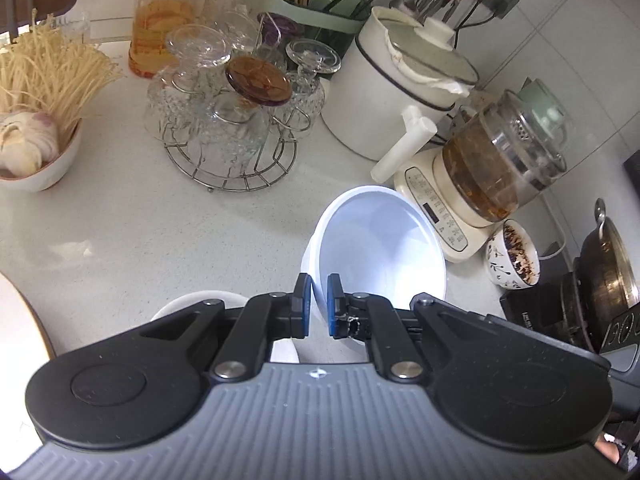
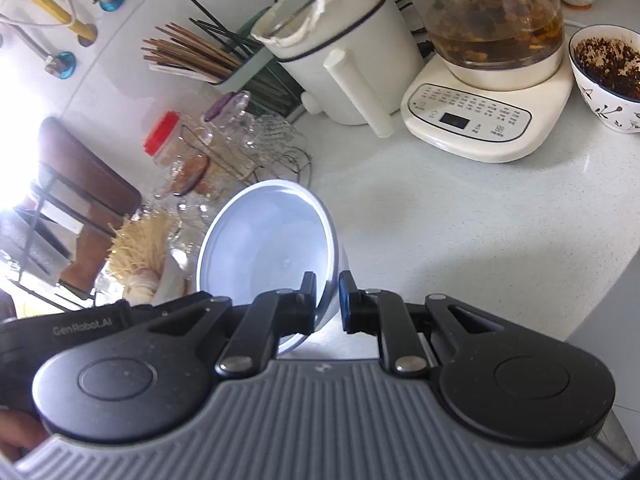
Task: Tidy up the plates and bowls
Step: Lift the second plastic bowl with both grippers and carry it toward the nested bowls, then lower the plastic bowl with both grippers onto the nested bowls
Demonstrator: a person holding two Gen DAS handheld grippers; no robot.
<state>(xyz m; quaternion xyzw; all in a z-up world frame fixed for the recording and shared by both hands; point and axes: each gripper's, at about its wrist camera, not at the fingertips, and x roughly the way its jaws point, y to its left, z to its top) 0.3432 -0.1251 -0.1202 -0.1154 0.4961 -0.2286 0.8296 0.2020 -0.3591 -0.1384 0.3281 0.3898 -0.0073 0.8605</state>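
A white bowl is held tilted above the counter, its rim pinched between the pads of my left gripper. In the right wrist view a white bowl is likewise tilted, its rim between the pads of my right gripper. I cannot tell whether both grippers hold one and the same bowl. Another white bowl sits on the counter under my left gripper, mostly hidden. The edge of a white plate shows at the far left.
A wire rack of glass cups, a red-lidded jar, a bowl of noodles and garlic, a white pot, a glass kettle on its base, a patterned bowl of dregs and a wok crowd the counter.
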